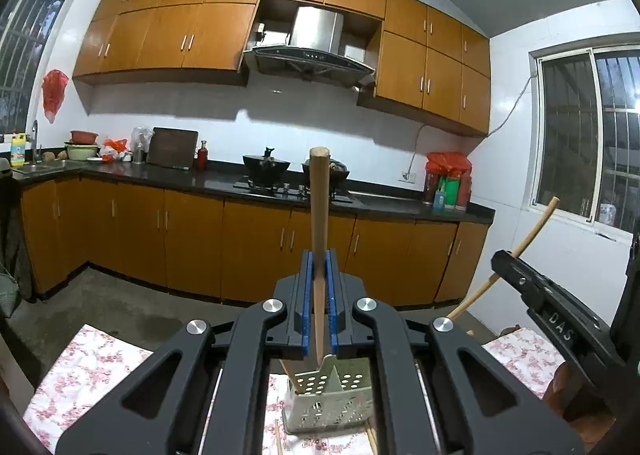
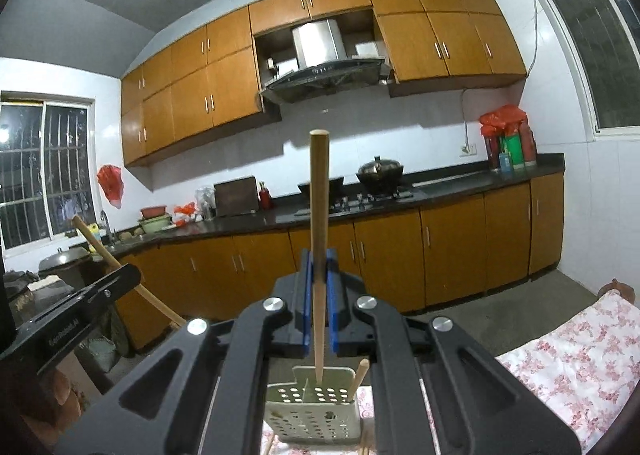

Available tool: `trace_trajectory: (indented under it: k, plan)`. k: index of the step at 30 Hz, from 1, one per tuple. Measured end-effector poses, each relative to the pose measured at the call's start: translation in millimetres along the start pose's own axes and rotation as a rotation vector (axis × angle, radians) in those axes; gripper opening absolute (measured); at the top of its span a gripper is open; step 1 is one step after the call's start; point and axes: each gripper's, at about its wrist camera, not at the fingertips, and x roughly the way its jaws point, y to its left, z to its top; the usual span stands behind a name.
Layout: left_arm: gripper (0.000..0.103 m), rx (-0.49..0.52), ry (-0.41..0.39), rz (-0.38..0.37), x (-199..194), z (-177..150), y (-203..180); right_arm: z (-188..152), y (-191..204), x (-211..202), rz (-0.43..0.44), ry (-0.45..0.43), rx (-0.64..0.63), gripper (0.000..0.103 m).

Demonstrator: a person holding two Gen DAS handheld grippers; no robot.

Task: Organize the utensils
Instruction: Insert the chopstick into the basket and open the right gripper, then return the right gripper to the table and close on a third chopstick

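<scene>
Utensils are only partly sorted: your left gripper [image 1: 319,287] and right gripper [image 2: 319,287] each clamp one wooden stick [image 1: 319,215] above the perforated holder [image 1: 328,407], where one stick [image 2: 359,379] stands, others lying near it.

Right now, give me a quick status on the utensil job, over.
Left hand-held gripper shut on wooden stick. Right hand-held gripper shut on thinner stick. Perforated holder below, one stick inside. Nothing blocking.

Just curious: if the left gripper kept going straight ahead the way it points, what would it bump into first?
Probably the lower cabinets under the stove, though depth is hard to judge. The left gripper, shut on a wooden stick, points across open floor; nothing nearer shows in its line.
</scene>
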Motion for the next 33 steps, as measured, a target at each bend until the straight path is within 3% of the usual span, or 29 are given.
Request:
trace_trajectory:
  k: [8,16,20,28,33]
  plan:
    - [0.007,0.005,0.068,0.014,31,-33,3,-27,-4,34,-0.022,0.094,-0.011,0.008]
    - [0.010,-0.021,0.125,0.007,34,-35,9,-32,-2,38,-0.019,0.124,-0.018,0.013]
    - [0.030,-0.028,0.112,0.015,28,-30,10,-29,-1,29,-0.019,0.108,-0.025,0.018]
    - [0.032,-0.045,0.080,0.029,4,-14,14,-17,-6,-8,-0.037,0.066,-0.037,0.025]
    - [0.039,-0.045,0.086,0.093,-27,-20,29,-26,-30,-38,-0.091,0.096,-0.002,0.027]
